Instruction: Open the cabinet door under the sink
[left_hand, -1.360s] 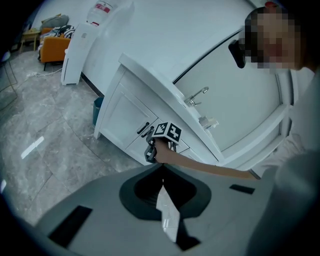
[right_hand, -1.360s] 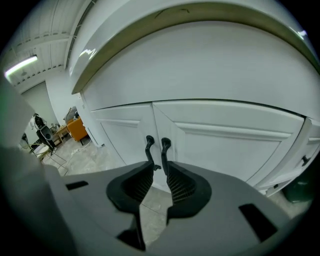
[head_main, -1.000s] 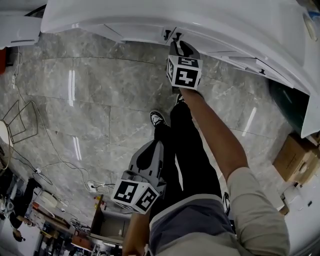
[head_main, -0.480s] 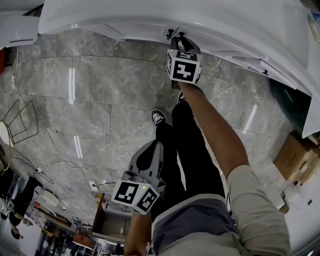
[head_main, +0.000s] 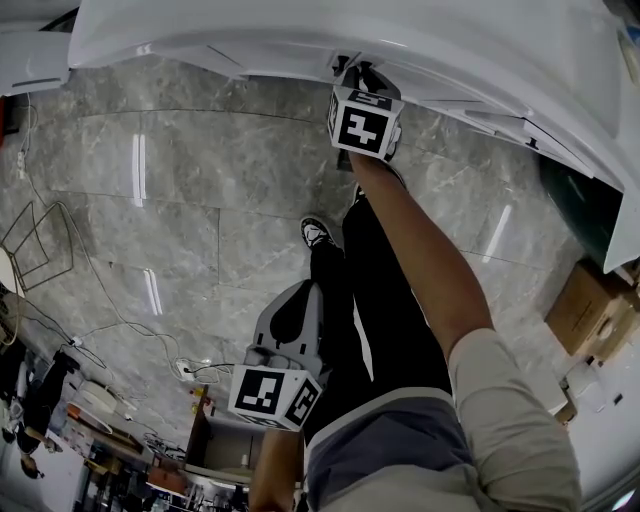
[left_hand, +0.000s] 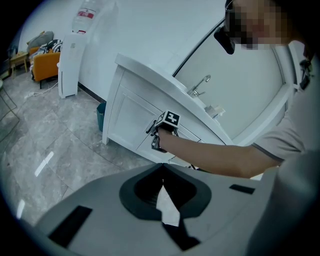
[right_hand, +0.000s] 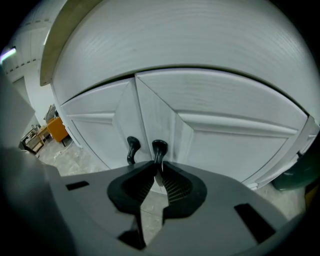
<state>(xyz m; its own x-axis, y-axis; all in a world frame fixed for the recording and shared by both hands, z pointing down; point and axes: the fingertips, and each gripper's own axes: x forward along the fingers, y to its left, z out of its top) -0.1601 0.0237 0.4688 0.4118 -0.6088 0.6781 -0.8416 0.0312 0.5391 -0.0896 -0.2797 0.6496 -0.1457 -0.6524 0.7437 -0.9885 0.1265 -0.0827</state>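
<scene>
A white cabinet (left_hand: 127, 117) stands under a counter (left_hand: 150, 75) with a faucet (left_hand: 199, 85), on a floor (head_main: 180, 200) of grey marbled tiles. Seen close in the right gripper view, its front has two white panel doors that meet at a thin upright seam, and each door has a raised frame. A small dark curved handle sits on each side of the seam. The right gripper (right_hand: 159, 164) has its jaws pinched on the lower part of the handle (right_hand: 159, 148) on the right-hand door (right_hand: 225, 135) in that view. The other handle (right_hand: 131, 148) on the neighbouring door (right_hand: 97, 125) is free, just beside it. The left gripper (left_hand: 162, 169) hangs low beside the person's legs, well apart from the cabinet, with its jaws pressed together at the tips and nothing between them. From the head view, the overhanging counter edge hides almost all of both doors, and only the tops of the handles show beside the right gripper's marker cube. The bottom of the doors is cut off behind the gripper body in the right gripper view. No view shows the sink bowl itself. It is hard to tell whether the gripped door is fully closed.
</scene>
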